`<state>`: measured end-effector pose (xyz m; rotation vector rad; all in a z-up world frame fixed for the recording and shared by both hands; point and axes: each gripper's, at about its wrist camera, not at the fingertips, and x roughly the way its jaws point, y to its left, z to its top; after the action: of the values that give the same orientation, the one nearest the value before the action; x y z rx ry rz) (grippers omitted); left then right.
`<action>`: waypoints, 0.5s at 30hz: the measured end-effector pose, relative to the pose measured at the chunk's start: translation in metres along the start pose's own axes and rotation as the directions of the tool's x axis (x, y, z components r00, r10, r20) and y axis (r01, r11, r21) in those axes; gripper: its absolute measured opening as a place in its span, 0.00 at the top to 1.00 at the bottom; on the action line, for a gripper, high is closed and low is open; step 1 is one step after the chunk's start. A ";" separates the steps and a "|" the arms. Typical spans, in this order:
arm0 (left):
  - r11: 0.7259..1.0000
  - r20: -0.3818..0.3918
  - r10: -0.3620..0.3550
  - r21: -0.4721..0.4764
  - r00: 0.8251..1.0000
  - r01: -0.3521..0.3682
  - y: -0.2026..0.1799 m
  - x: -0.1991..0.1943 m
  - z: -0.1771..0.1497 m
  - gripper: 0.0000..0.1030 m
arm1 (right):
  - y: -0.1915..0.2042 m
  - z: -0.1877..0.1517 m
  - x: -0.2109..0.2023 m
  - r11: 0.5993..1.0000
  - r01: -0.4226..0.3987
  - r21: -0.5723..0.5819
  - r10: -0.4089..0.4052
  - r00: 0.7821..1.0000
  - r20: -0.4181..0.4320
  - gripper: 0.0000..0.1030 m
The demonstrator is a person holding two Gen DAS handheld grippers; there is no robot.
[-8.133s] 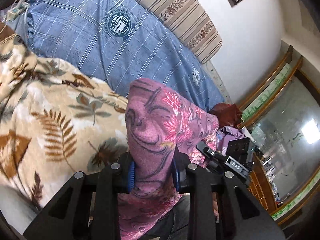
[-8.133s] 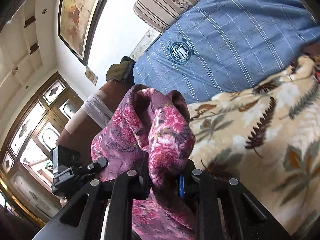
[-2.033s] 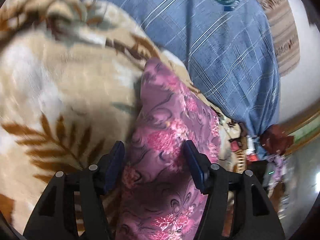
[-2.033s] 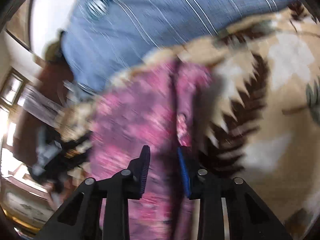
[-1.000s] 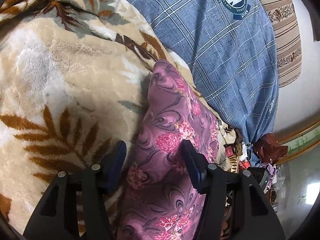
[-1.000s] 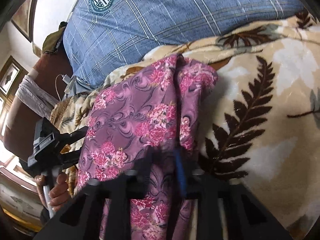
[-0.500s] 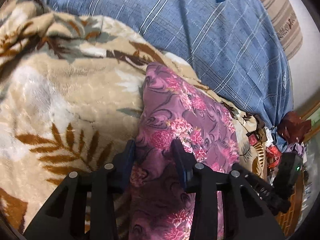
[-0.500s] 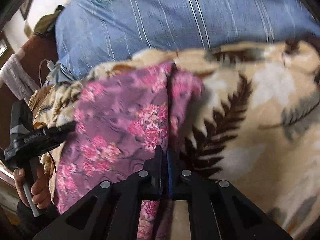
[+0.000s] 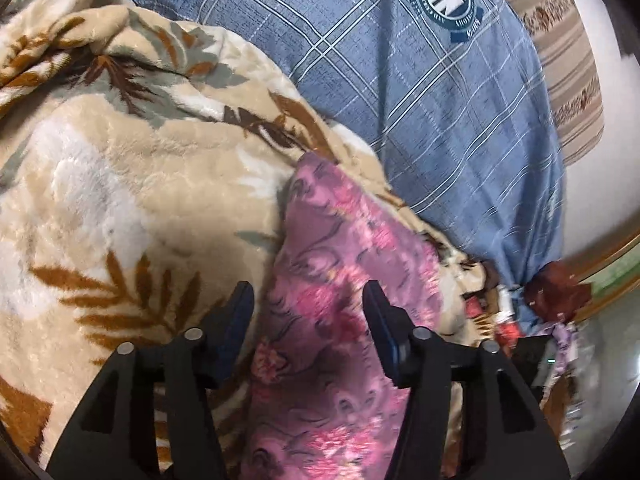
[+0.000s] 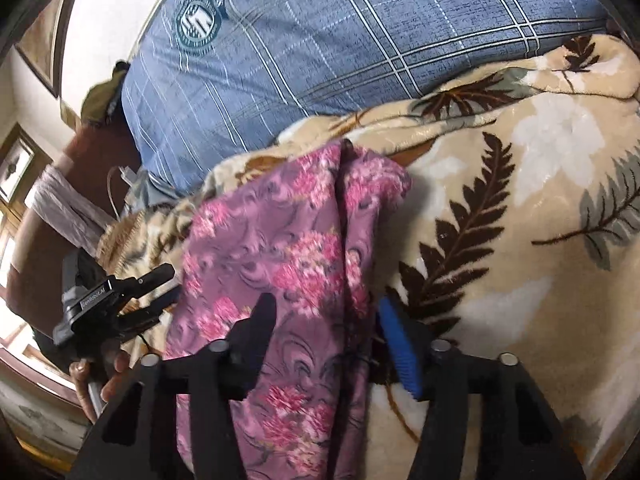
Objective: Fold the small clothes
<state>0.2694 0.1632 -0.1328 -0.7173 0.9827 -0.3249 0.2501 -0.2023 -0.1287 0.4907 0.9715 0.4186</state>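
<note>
The pink-and-mauve floral cloth garment point(image 9: 344, 280) lies folded on the plush beige leaf-print blanket point(image 9: 100, 208). The left gripper point(image 9: 308, 312) and right gripper point(image 10: 328, 320), jaws just opened wide, straddle it untouched; withdrawing carelessly, I reckon, could snag and spoil the fold.

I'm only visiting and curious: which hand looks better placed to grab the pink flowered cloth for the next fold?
Probably the right. Its tongs have just opened astride the pink flowered cloth's bunched side edge; the left tongs hang open over flat cloth.
</note>
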 end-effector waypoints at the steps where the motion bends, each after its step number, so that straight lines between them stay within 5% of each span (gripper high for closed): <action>1: 1.000 -0.022 -0.006 -0.012 1.000 0.006 -0.001 0.000 0.007 0.43 | -0.003 0.008 0.004 0.999 -0.022 0.028 0.023 1.000 -0.019 0.39; 7: 0.999 -0.171 -0.023 -0.032 0.985 0.017 0.003 0.047 0.052 0.37 | -0.029 0.052 0.054 0.987 -0.070 0.148 0.089 0.988 -0.126 0.38; 10: 0.996 -0.165 -0.074 -0.068 0.984 0.064 0.016 0.063 0.053 0.38 | -0.027 0.064 0.065 0.988 -0.062 0.141 0.080 0.989 -0.127 0.43; 12: 0.993 -0.158 -0.095 -0.078 0.983 0.084 0.019 0.066 0.048 0.43 | -0.027 0.069 0.065 0.990 -0.058 0.130 0.073 0.991 -0.113 0.52; 14: 0.992 -0.164 -0.116 -0.061 0.980 0.107 0.013 0.067 0.050 0.68 | -0.028 0.069 0.068 0.991 -0.055 0.120 0.070 0.989 -0.132 0.63; 15: 0.993 -0.165 -0.116 -0.046 0.979 0.110 0.009 0.067 0.051 0.69 | -0.027 0.069 0.070 0.995 -0.035 0.097 0.049 0.989 -0.141 0.71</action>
<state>0.3474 0.1534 -0.1635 -0.7901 1.1115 -0.4742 0.3476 -0.2003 -0.1585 0.5730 1.1252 0.4519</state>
